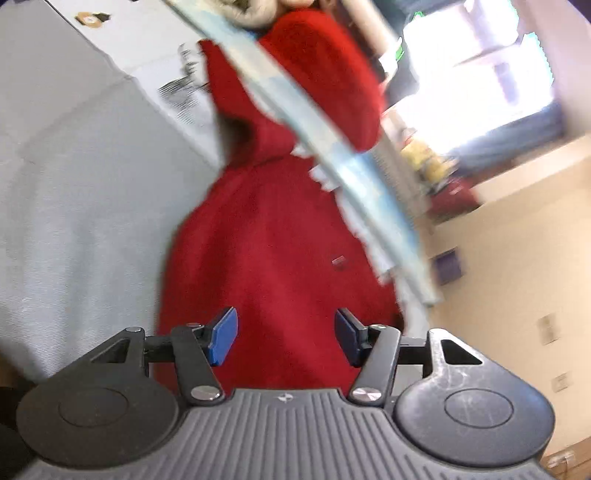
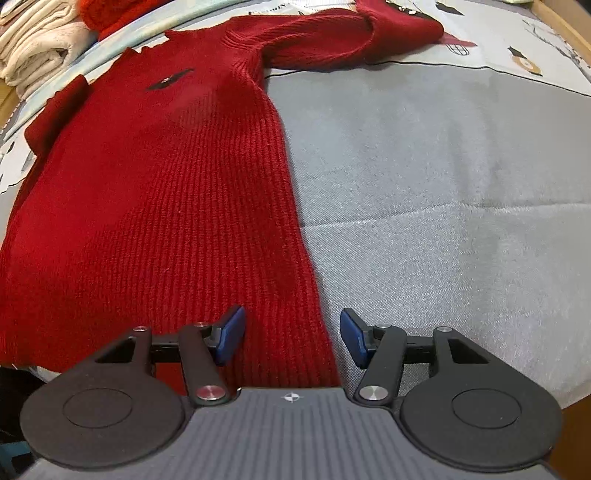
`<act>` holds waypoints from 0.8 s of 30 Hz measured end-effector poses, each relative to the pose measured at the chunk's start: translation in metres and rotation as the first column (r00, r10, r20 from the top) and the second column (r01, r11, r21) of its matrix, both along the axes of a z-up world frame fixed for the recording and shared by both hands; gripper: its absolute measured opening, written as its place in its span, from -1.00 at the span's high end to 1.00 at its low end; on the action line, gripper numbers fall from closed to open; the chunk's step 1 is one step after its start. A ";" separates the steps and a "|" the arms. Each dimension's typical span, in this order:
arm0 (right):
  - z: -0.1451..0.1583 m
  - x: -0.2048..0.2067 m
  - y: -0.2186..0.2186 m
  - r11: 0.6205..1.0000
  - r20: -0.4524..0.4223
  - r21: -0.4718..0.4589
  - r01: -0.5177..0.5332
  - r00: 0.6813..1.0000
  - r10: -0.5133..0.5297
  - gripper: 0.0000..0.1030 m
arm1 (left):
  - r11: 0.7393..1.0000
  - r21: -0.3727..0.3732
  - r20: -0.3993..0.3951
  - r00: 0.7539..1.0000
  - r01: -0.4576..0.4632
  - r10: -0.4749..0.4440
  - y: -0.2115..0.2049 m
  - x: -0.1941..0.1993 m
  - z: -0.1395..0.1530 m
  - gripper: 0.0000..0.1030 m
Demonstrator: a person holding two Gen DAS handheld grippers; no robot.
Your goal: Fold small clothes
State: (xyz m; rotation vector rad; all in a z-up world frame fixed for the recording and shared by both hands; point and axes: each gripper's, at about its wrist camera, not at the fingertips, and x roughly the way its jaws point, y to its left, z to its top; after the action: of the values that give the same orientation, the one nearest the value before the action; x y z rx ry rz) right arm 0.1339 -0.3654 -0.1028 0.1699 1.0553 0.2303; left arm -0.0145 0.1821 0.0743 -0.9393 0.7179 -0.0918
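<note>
A red ribbed knit sweater lies flat on a grey cloth surface, with one sleeve stretched out to the far right. My right gripper hovers over the sweater's near right edge, open, its blue pads clear of the knit. In the blurred, tilted left wrist view the same sweater fills the middle. My left gripper stands open above its near part, holding nothing.
Folded cream clothes and another red garment are stacked at the far left. A printed light cloth lies beyond the sleeve. The surface's pale blue edge crosses the left wrist view, with a beige wall beyond.
</note>
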 end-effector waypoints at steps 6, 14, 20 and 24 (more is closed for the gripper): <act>-0.003 0.001 -0.005 1.000 -0.009 0.011 -0.018 1.000 0.018 -0.04 | 0.947 0.280 -0.421 0.906 0.161 -0.030 -0.029 0.034 -0.049 -0.17; -0.003 0.003 0.008 0.995 0.003 -0.015 -0.098 0.995 0.098 0.58 | 0.916 0.299 -0.459 0.882 0.268 -0.108 -0.047 0.056 -0.070 0.20; 0.004 0.001 0.004 0.995 0.020 0.031 -0.095 0.995 0.094 0.76 | 0.855 0.403 -0.424 0.895 0.326 -0.141 -0.054 0.054 -0.049 0.86; 0.048 -0.008 -0.025 0.961 0.052 0.265 -0.086 0.996 0.075 0.78 | 0.848 0.431 -0.296 0.936 0.308 -0.189 -0.031 0.042 0.026 0.87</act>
State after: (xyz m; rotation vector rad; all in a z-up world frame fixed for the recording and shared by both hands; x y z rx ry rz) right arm 0.1262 -0.3907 -0.0549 0.3638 0.9883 0.4487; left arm 0.0271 0.1512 0.1007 -0.3829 1.0361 -0.0277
